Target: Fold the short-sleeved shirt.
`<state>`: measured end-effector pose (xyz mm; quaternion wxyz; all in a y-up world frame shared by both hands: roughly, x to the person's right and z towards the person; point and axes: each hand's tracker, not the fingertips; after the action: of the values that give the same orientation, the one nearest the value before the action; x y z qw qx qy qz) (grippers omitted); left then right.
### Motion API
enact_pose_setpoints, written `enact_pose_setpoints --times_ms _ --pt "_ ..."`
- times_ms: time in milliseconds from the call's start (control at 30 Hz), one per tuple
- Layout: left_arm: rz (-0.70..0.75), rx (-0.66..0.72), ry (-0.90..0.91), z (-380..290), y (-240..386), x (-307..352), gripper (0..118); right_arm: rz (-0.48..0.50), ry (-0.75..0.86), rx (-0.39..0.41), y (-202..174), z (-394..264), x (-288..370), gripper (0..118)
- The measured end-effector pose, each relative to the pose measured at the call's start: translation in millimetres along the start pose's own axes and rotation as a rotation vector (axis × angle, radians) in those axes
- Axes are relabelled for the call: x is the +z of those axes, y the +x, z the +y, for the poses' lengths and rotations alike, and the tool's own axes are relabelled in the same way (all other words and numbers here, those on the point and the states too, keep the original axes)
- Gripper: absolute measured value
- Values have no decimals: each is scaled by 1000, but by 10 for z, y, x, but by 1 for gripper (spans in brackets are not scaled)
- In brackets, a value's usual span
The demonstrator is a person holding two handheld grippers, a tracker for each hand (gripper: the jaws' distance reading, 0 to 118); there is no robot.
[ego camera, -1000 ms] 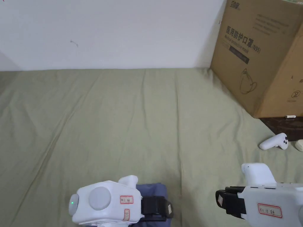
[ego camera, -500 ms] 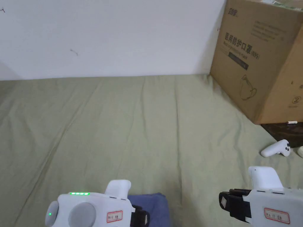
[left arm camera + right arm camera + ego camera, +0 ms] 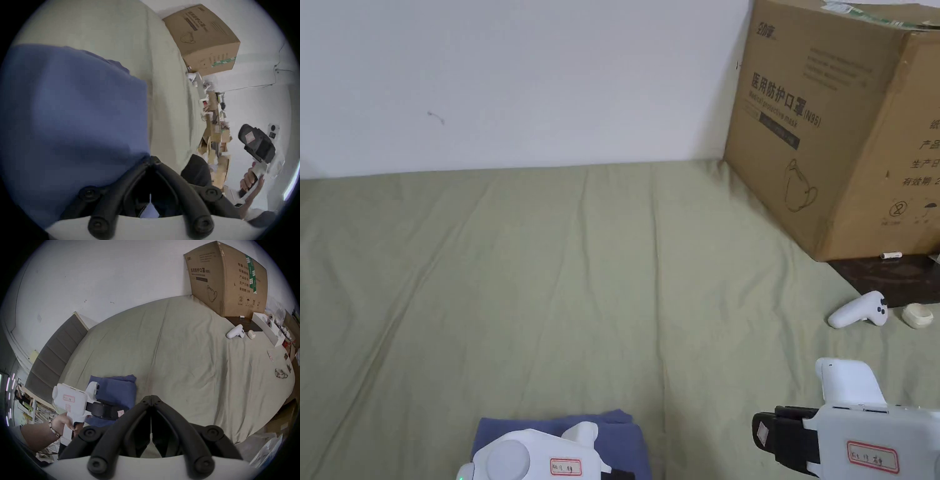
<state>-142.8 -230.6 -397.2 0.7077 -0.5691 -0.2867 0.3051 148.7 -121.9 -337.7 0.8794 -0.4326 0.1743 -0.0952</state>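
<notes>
At seven o'clock on the bed [image 3: 562, 262] we've got the blue short-sleeved shirt [image 3: 625, 437], folded into a compact stack, our left gripper [image 3: 151, 162] over it, jaws clenched at its edge, gripping nothing we can see. Right gripper [image 3: 151, 398] at four o'clock, jaws clenched, empty. Folding looks done; next, pull clear.

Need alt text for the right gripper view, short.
A folded blue shirt lies on a green bed sheet, with the left gripper over its near edge. The right gripper, jaws together and empty, sits in the foreground; a cardboard box stands at the far corner.
</notes>
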Motion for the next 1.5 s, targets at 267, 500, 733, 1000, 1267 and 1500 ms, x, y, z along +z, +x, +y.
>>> enact_pose_setpoints --times_ms 267,500,733,1000,1267,1500 --pt "117 -248 378 -330 740 1192 0 93 105 -33 -101 114 177 0" --pt "422 -280 693 -484 730 2200 0 251 189 4 -396 226 190 0" --pt "483 -126 706 -532 263 2417 0 196 104 92 -684 204 -142 0" --pt "479 -76 633 -694 -31 2283 0 267 -307 66 -789 -202 -1104 0" --pt "248 75 472 -569 -675 2106 0 247 -438 24 -520 -551 -1391 0" --pt "-38 132 416 -429 -1320 1908 78 255 -451 -65 -300 -597 -1391 0"
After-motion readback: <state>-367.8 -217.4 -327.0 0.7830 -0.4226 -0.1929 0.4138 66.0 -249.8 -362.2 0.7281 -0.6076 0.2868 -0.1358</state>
